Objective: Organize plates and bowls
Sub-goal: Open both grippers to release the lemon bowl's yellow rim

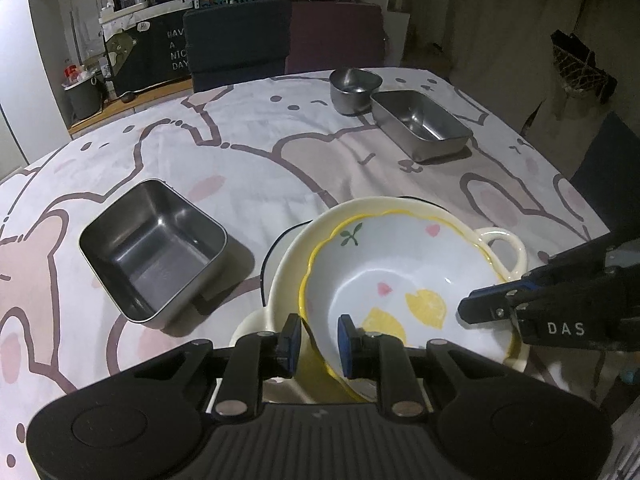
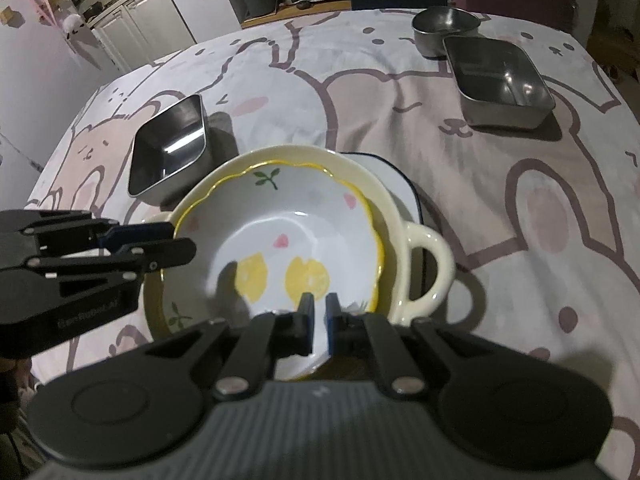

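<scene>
Two opposite rims of the white lemon-painted ceramic bowl (image 1: 400, 280), nested in a cream handled dish (image 2: 424, 264), were gripped by the left gripper (image 1: 319, 344) and right gripper (image 2: 319, 322) fingers.

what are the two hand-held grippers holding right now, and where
Both hold the lemon-print bowl by its yellow rim: left hand-held gripper on one side, right hand-held gripper on the opposite side.
</scene>
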Demonstrator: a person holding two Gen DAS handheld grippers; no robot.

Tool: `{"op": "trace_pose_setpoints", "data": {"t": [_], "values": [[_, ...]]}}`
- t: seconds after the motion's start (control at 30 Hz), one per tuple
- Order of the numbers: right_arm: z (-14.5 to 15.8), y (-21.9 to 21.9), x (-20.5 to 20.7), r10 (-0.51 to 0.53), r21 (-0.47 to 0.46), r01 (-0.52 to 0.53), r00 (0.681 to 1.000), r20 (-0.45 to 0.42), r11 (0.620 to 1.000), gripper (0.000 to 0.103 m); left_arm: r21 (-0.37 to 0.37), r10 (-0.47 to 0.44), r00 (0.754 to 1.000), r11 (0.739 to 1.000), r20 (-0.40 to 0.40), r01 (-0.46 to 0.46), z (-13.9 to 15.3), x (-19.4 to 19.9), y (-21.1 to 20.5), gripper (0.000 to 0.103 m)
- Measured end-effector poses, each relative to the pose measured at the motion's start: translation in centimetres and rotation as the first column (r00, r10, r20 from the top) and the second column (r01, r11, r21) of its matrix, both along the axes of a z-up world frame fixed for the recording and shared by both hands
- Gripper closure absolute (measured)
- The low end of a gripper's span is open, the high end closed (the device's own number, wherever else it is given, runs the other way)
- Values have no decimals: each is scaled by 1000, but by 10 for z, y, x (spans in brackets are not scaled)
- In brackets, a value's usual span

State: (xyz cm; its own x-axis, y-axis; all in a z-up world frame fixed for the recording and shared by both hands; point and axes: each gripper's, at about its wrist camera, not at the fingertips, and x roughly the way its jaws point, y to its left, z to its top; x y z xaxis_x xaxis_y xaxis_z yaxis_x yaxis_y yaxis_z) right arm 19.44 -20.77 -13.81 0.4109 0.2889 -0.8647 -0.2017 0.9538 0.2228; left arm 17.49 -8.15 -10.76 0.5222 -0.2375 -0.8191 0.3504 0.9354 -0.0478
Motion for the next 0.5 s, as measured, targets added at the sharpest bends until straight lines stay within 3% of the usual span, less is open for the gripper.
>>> {"op": "trace_pose_setpoints", "data": {"t": [0.33, 0.43, 0.5], "values": [[10, -3, -5, -13, 3, 12, 999, 49, 1000, 93, -37, -8, 1000, 999, 5, 8, 9, -8, 1, 81], [16, -5, -10, -13, -3, 14, 997, 77, 1000, 92, -54, -2, 1000, 999, 6, 3, 13, -11, 4, 69], [19, -6, -14, -9, -2, 9, 996, 93, 1000, 84, -66, 5, 1000, 998, 9, -4, 16, -14, 7, 49]]}}
